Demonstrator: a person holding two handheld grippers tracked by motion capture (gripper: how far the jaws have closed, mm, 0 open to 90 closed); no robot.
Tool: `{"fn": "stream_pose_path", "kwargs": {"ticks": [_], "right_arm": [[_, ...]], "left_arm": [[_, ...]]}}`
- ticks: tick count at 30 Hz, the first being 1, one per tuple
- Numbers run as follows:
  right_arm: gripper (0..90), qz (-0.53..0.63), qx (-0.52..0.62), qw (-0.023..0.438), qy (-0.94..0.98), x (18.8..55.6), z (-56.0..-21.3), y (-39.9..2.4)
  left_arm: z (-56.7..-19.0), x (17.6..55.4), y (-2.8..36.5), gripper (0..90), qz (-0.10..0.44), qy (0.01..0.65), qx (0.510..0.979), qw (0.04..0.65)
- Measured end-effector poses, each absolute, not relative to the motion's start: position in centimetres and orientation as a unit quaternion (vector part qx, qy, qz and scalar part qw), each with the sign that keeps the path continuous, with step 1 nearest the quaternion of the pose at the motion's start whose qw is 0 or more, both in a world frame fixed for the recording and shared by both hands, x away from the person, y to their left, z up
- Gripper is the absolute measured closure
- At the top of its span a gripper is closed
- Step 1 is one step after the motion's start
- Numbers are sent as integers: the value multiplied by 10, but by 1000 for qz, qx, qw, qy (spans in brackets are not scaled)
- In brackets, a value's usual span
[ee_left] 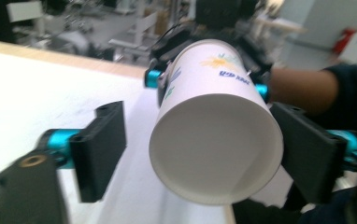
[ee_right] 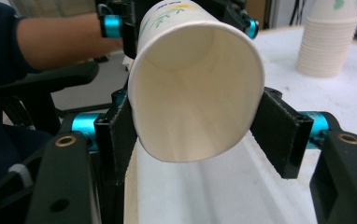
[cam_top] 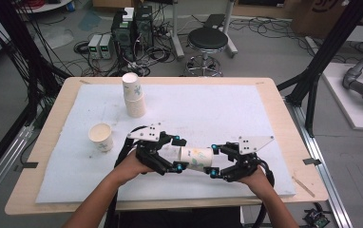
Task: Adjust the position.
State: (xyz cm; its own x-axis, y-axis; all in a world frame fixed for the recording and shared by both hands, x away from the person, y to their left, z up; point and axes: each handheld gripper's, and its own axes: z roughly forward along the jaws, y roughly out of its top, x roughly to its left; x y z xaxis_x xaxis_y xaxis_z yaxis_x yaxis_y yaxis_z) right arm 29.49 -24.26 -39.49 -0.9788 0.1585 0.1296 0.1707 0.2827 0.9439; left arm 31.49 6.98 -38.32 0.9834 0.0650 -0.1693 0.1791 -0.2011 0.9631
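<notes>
Cup lies level between both tongs: right tongs squeeze its rim, left tongs stand wide around it, above open tabletop.

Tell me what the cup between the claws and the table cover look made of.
Cup: seemingly paper, matte white with a printed flower pattern; its rim squashes oval between the right claw's pads. Table cover: looks like white foam or felt sheet, matte and faintly fuzzy, laid on the wooden tabletop; hard to tell which.
</notes>
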Motion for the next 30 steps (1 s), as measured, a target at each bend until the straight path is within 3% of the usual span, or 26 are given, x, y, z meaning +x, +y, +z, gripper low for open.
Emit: {"fn": "stream_pose_path", "kwargs": {"ticks": [12, 30], "right_arm": [[346, -473, -119, -2, -873, 301, -370, -229], [347, -327, -86, -28, -941, 307, -347, -199]], "left_arm": [[-367, 311, 53, 176, 16, 36, 854, 519], [-373, 310, 44, 204, 34, 28, 888, 459]]}}
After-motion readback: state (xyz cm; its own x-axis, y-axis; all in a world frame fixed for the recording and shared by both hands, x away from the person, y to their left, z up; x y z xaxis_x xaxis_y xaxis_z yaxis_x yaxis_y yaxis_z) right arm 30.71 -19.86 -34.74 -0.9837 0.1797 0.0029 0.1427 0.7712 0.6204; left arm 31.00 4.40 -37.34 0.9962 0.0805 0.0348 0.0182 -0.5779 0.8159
